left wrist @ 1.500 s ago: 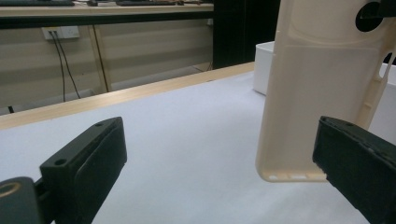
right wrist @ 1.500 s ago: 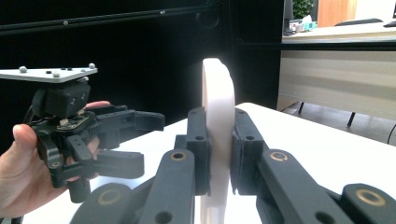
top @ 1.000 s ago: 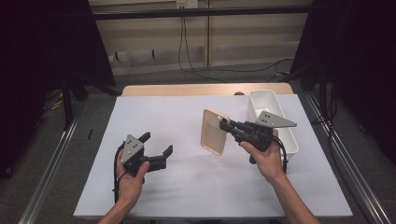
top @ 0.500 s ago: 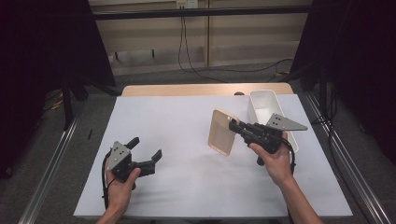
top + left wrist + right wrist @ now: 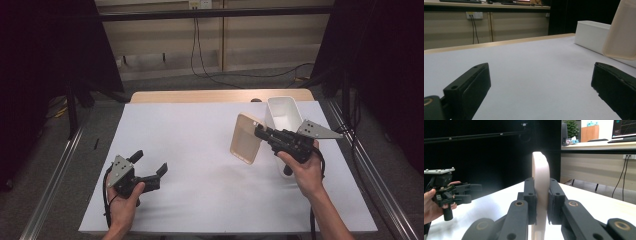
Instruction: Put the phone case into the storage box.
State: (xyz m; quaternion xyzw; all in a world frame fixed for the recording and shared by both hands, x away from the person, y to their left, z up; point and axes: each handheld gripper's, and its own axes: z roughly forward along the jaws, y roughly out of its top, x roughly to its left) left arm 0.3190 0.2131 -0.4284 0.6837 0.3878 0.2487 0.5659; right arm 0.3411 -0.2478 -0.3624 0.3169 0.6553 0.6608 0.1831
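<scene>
The right gripper (image 5: 259, 133) has its two black jaws pressed flat against both faces of a thin beige tray (image 5: 246, 138), pinching it at the rim; in the right gripper view the tray (image 5: 540, 182) stands edge-on between the pads, its top corner rounded and its surface smooth and matte like moulded plastic. Seen from above, the tray hangs clear of the white table (image 5: 200, 140), tilted on edge, just beside a white rectangular bin (image 5: 283, 112) with plain glossy walls. The left gripper (image 5: 150, 167) sits low near the table's front left, well apart from the tray, its jaws spread wide with nothing between them; its blocky black fingers (image 5: 471, 87) frame bare, smooth white tabletop.
</scene>
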